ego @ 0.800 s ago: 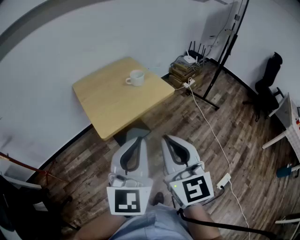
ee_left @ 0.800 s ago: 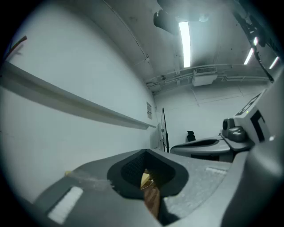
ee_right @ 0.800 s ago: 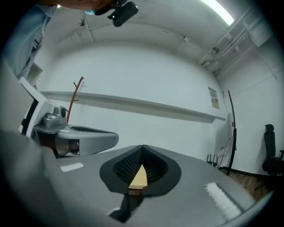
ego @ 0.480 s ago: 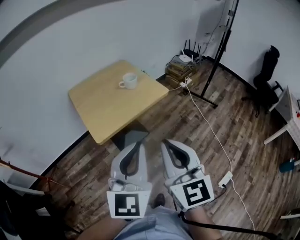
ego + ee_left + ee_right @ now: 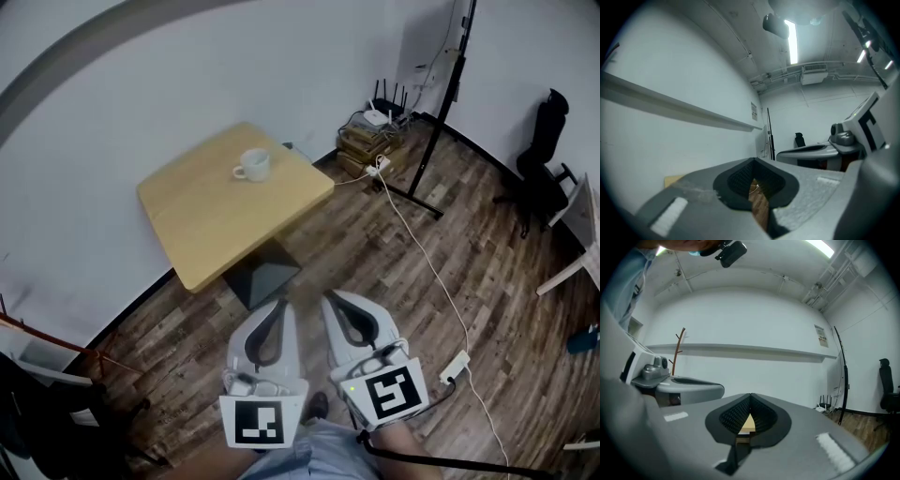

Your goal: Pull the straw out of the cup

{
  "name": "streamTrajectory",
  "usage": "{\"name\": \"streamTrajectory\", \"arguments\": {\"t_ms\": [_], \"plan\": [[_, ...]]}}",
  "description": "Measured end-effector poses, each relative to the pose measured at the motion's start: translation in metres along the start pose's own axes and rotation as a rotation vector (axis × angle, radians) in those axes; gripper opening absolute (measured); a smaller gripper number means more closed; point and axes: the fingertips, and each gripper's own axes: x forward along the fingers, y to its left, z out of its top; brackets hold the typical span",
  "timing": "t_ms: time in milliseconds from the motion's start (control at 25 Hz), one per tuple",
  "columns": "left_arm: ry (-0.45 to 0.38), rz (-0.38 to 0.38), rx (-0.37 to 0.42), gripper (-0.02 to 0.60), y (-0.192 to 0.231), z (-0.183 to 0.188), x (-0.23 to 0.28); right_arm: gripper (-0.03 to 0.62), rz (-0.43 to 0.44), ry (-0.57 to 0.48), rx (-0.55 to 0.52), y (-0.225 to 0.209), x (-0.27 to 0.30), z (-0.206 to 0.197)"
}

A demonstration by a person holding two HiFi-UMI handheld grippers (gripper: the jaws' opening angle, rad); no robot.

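A white cup (image 5: 251, 165) with a handle stands near the far edge of a square light-wood table (image 5: 225, 216) against the white wall. No straw can be made out in it from here. My left gripper (image 5: 278, 306) and right gripper (image 5: 329, 300) are held side by side close to my body, well short of the table, above the wood floor. Both are shut with nothing between the jaws. In the left gripper view my left gripper (image 5: 753, 161) points level along the wall. In the right gripper view my right gripper (image 5: 750, 396) frames a sliver of the table (image 5: 747, 423).
Routers on a stack of boxes (image 5: 370, 136) sit on the floor by the wall, right of the table. A black stand (image 5: 441, 103) leans there, and a white cable runs to a power strip (image 5: 457, 366). A black chair (image 5: 548, 141) stands far right.
The head view has shifted a little, so the table and cup sit slightly further left in the frame. Both grippers stay shut, side by side, and hold nothing.
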Motion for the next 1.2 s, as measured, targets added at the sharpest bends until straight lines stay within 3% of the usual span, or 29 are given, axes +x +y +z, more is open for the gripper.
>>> {"name": "streamTrajectory", "arguments": {"t_ms": [280,480,840,1200], "plan": [[0.051,0.038,-0.022,0.017,0.024,-0.021,0.023,0.006,0.046,0.033,0.061,-0.009,0.034,-0.026],[0.073,0.031,-0.060,0.017,0.049,-0.035,0.067,0.006,0.076,0.064,0.083,-0.019,0.085,-0.039],[0.046,0.026,-0.068,0.017,0.129,-0.027,0.157,0.006,0.090,0.054,0.060,-0.044,0.203,-0.019],[-0.009,-0.012,-0.071,0.017,0.171,-0.012,0.210,0.006,0.063,0.035,0.018,-0.060,0.267,-0.001]]}}
